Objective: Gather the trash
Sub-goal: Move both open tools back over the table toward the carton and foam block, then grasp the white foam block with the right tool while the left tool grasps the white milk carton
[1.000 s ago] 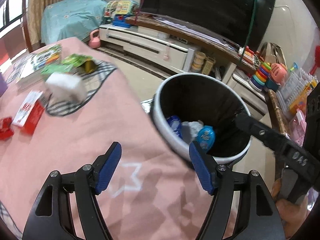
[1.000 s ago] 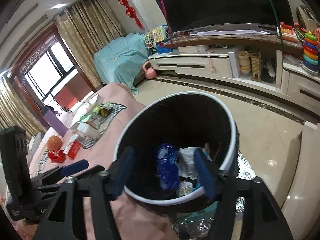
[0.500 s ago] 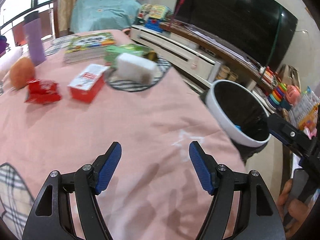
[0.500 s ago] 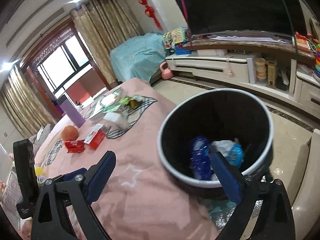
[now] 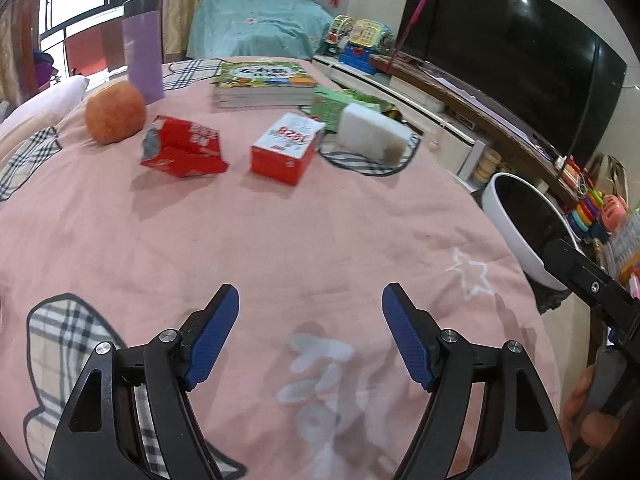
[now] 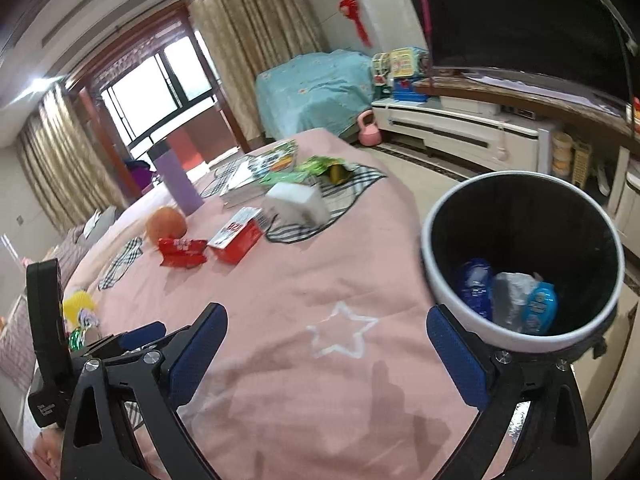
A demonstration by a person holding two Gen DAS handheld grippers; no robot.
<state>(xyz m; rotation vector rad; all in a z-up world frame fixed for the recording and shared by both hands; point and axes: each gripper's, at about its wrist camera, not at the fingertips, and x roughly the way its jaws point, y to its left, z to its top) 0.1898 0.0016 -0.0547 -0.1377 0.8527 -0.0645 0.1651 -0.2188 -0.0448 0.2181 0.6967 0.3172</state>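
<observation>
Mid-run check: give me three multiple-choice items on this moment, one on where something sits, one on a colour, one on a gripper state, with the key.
1. Where is the trash bin?
A. on the bed
B. beside the bed's edge
C. on the TV stand

2. What colour is the crumpled snack wrapper next to the orange?
A. red
B. yellow
C. black

3. How is the left gripper?
A. shut on a wrapper
B. shut and empty
C. open and empty

Key: B, the bin stands off the pink bedspread, by its edge; A, the wrapper is red; C, blue pads wide apart, only bedspread between them.
</observation>
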